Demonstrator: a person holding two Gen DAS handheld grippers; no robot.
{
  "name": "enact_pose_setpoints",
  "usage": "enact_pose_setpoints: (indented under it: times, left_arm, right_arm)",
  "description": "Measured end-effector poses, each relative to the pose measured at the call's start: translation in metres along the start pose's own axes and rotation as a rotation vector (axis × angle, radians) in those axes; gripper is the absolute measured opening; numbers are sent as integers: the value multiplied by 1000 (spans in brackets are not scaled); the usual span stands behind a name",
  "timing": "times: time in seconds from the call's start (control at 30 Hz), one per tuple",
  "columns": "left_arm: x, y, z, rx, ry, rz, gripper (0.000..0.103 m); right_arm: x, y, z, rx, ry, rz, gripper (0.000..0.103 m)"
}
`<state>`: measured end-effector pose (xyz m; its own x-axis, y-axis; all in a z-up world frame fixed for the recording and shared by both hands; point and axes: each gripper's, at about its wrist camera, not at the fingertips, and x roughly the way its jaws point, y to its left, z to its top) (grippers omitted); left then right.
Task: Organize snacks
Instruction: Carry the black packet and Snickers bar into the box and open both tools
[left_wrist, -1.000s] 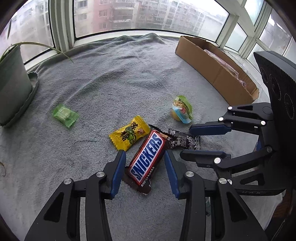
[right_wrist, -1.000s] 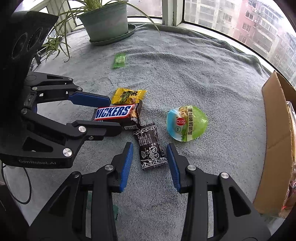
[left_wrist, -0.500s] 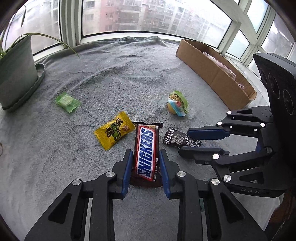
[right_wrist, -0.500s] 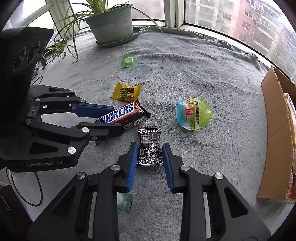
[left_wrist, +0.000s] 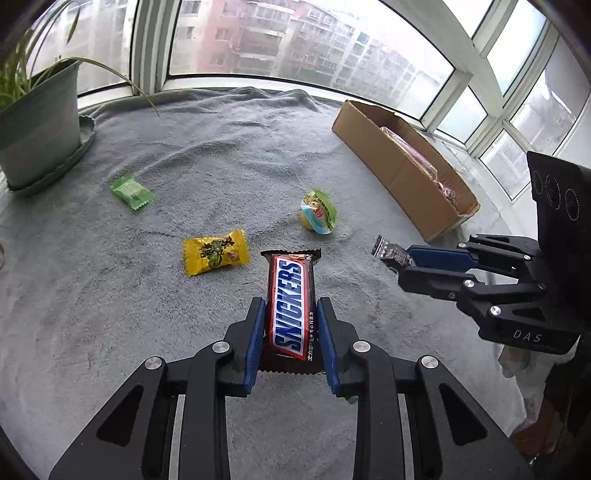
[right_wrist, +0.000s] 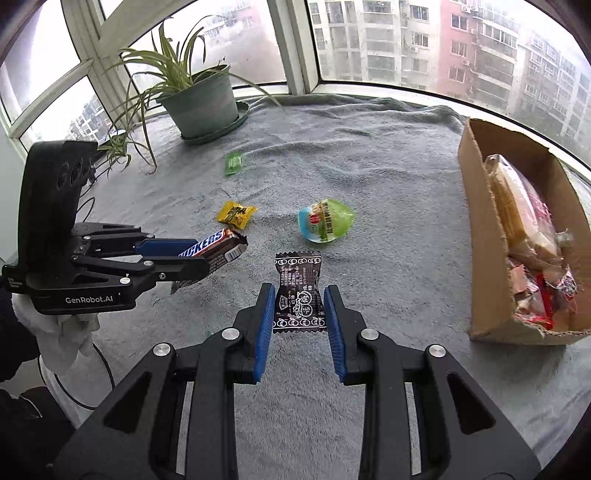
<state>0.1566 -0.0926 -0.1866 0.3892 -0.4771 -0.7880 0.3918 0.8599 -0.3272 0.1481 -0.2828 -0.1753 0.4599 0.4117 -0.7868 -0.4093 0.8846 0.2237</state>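
Blue-padded left claw (left_wrist: 290, 314) squeezes the chocolate bar (left_wrist: 291, 301); right claw (right_wrist: 300, 304) squeezes a black candy packet (right_wrist: 298, 295) above the grey blanket (right_wrist: 388, 177).

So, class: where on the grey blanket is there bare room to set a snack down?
Free: the wide stretch between the round green snack and the cardboard box, and the far blanket between the plant pot and the box. Crowded: the middle, around the yellow packet and both grippers.
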Motion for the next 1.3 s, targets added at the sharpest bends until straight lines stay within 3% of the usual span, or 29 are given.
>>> enact_pose_setpoints:
  times: [0.27,0.77,1.3]
  left_arm:
    - [-10,-14,4,-14,-19,-46,26]
    - [6,-95,67,125,-85,-134,26]
    - [54,-171,99,257,-65,-152,26]
  right_arm:
    - [-43,-28,0,44,-79,-73,28]
    - [-89,-103,0,142,-158,-236,28]
    - [-88,-182,-9,239,-127,-365,28]
